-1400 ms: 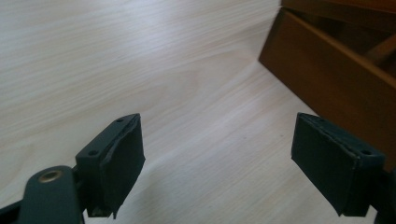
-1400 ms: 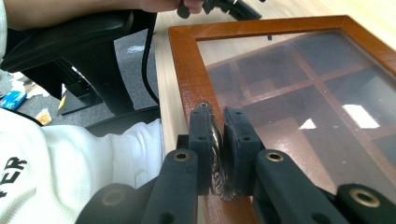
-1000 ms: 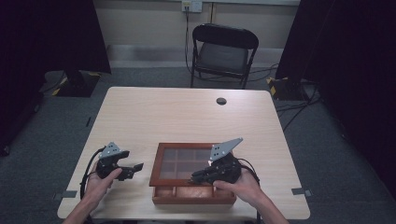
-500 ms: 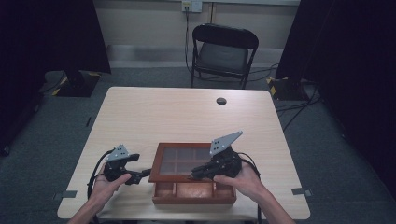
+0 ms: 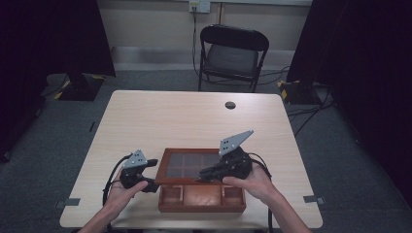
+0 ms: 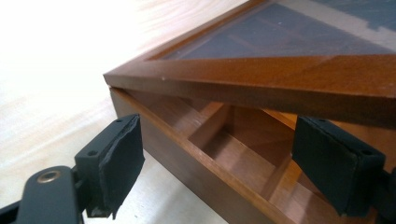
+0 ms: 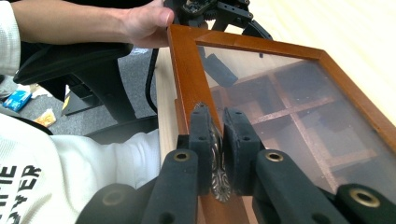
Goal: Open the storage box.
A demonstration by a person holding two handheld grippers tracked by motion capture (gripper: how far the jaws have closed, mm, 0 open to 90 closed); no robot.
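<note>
At the near edge of the table [image 5: 145, 116], about its middle, stands the wooden box [image 5: 201, 198] with small compartments inside. My right gripper [image 7: 215, 140] is closed tight on the ornate metal handle [image 7: 218, 179] at the front of the glass lid [image 5: 192, 165], and I hold this lid lifted a little, its front edge above the box. My left gripper [image 6: 215, 158] has its jaws wide apart and grips nothing; it stands just beside the left front corner of the box, one pad on each side of this corner. I judge the step is the opening of the lid. For the next move I think the left gripper must steady the box wall while the right one swings the lid up, slowly, so the box does not slide.
</note>
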